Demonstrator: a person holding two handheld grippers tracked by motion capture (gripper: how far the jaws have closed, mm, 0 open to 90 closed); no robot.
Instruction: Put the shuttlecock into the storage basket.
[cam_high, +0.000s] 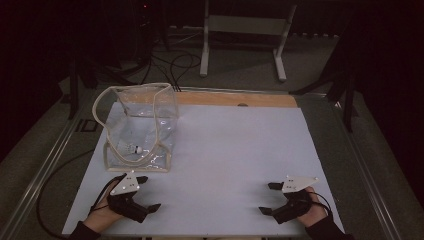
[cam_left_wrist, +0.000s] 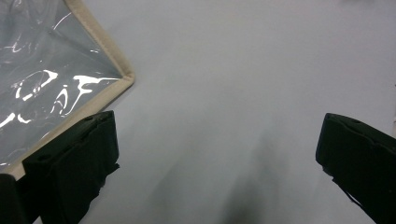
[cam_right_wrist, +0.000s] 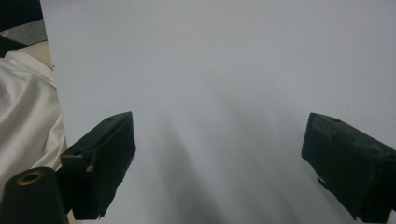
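At the near edge of the pale grey-white table top (cam_high: 225, 165), I am holding my left black two-jaw gripper (cam_high: 148, 192) with its jaws spread wide and nothing between them, the jaws pointing toward the middle of the table. My left hand (cam_high: 102, 212) is resting on the table edge behind it. Across from it, well apart, I am holding my right black two-jaw gripper (cam_high: 267, 198) released as well, jaws gaping over bare surface and pointing back toward the left one, with my right hand (cam_high: 315, 210) behind it.

Just beyond my left gripper, the clear plastic bag with beige fabric trim (cam_high: 140, 127) is standing upright on the left part of the table, its open mouth facing up and its long axis running from the near edge away toward the far side. In the left gripper view, a near bottom corner of that bag (cam_left_wrist: 123, 77) is lying just beside one jaw; I cannot tell whether they are touching. A small whitish object (cam_high: 132, 148), too small to identify, is lying inside on the bag's floor.

Farther off, a bare wooden strip (cam_high: 235, 98) is showing at the table's far edge, and beyond it a white metal stand (cam_high: 245, 35) is standing on the floor among black cables (cam_high: 175, 62).
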